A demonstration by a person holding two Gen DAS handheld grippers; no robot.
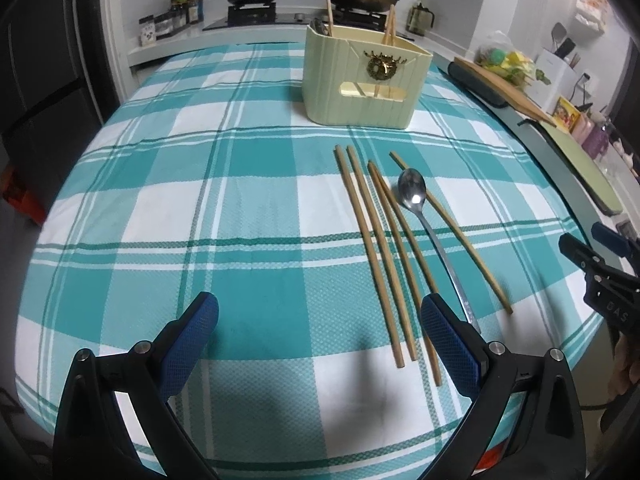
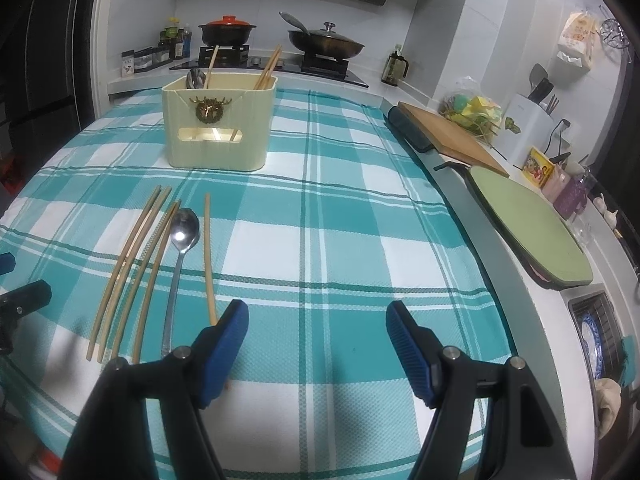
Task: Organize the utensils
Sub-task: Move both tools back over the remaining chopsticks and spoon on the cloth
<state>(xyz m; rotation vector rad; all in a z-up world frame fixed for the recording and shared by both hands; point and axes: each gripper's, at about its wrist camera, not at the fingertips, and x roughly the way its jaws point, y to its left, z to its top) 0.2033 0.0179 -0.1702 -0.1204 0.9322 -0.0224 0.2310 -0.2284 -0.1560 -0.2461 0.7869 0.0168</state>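
Note:
Several wooden chopsticks (image 1: 376, 248) (image 2: 132, 264) and a metal spoon (image 1: 414, 194) (image 2: 184, 230) lie side by side on the teal checked tablecloth (image 1: 240, 200) (image 2: 360, 240). Behind them stands a cream utensil holder (image 1: 360, 80) (image 2: 218, 128) with a spoon and chopsticks sticking out of it. My left gripper (image 1: 320, 320) hovers open just left of the chopsticks' near ends, nothing between its blue pads. My right gripper (image 2: 316, 328) is open too, to the right of the loose chopsticks; its left finger (image 2: 224, 344) covers the end of one chopstick (image 2: 207, 256).
A stove with a red-lidded pot (image 2: 228, 30) and a wok (image 2: 326, 44) stands behind the table. Along the right edge lie a wooden cutting board (image 2: 448, 132) and a green board (image 2: 528, 224), with counter clutter beyond. A sink (image 2: 600, 332) sits at the near right.

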